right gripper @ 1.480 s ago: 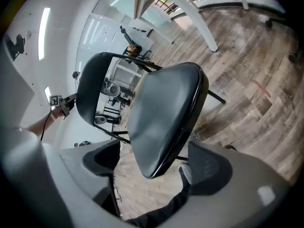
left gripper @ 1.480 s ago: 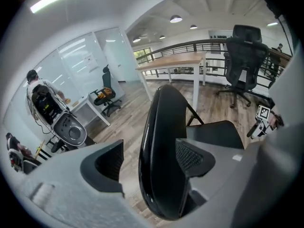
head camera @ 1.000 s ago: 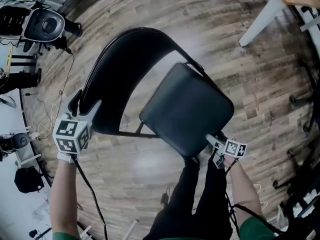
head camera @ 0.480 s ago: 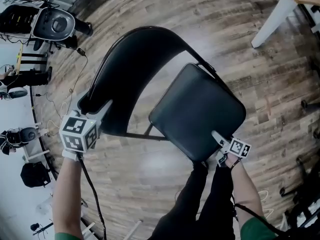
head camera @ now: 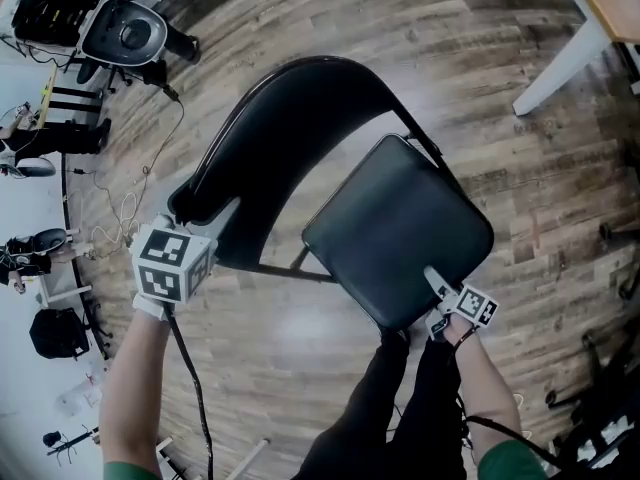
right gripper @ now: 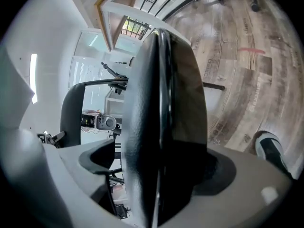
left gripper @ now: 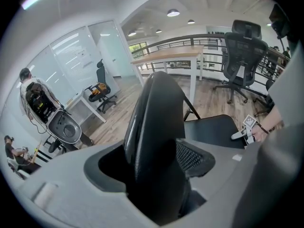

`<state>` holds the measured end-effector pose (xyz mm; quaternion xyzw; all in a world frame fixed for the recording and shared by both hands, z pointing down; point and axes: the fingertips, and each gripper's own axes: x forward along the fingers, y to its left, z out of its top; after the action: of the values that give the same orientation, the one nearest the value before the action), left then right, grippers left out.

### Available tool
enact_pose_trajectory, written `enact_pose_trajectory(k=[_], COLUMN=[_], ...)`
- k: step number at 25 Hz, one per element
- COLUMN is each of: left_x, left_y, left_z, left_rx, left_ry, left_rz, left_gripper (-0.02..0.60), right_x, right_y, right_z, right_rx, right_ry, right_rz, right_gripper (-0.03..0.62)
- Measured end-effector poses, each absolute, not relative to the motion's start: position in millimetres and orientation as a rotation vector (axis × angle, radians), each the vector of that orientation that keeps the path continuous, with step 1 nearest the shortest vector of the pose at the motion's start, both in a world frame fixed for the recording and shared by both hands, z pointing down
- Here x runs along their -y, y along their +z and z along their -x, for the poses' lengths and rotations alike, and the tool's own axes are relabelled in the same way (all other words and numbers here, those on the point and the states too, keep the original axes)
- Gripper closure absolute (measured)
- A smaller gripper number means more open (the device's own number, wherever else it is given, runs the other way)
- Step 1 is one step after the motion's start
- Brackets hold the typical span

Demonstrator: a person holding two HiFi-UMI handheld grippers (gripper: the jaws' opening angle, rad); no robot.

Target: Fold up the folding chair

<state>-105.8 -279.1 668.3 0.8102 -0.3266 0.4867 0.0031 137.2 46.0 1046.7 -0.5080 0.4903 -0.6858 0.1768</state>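
Left gripper [head camera: 203, 218] clamps the folding chair's backrest [head camera: 290, 108], left of the seat [head camera: 400, 233]. Right gripper [head camera: 437, 290] pinches the seat's front edge. Stiff, probably weighty frame: these rims suit holding.

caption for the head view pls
Left gripper clamps the folding chair's backrest, right gripper clamps the seat.

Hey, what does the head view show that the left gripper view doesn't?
Only the head view: the left tongs seen from outside, clamped on the black curved backrest, and the person's dark trousers. Only the left gripper view: round ceiling lights, a dark railing and frosted glass partitions. Both: the backrest, the black padded seat and the right tongs gripping its edge.
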Motion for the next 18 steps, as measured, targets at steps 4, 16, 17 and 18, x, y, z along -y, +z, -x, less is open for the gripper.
enact_pose_trajectory(k=[4, 16, 17, 18], left_x=[272, 241, 238, 235], left_y=[650, 572, 567, 562], left_z=[101, 84, 84, 85], left_rx=[1.055, 1.144, 1.149, 1.152], left_ry=[1.529, 1.474, 1.477, 1.478], left_rz=[-2.552, -2.638, -2.637, -2.634], left_gripper=[0.249, 0.288, 0.288, 0.291], right_x=[-36, 9, 14, 18], right_y=[1018, 907, 897, 888], right_z=[-133, -112, -109, -106], right_rx=[-1.395, -1.401, -1.404, -1.408], right_ry=[-1.935, -1.9, -1.895, -1.891], right_rz=[1.422, 1.409, 1.407, 1.405], right_gripper=[0.086, 0.086, 0.086, 0.086])
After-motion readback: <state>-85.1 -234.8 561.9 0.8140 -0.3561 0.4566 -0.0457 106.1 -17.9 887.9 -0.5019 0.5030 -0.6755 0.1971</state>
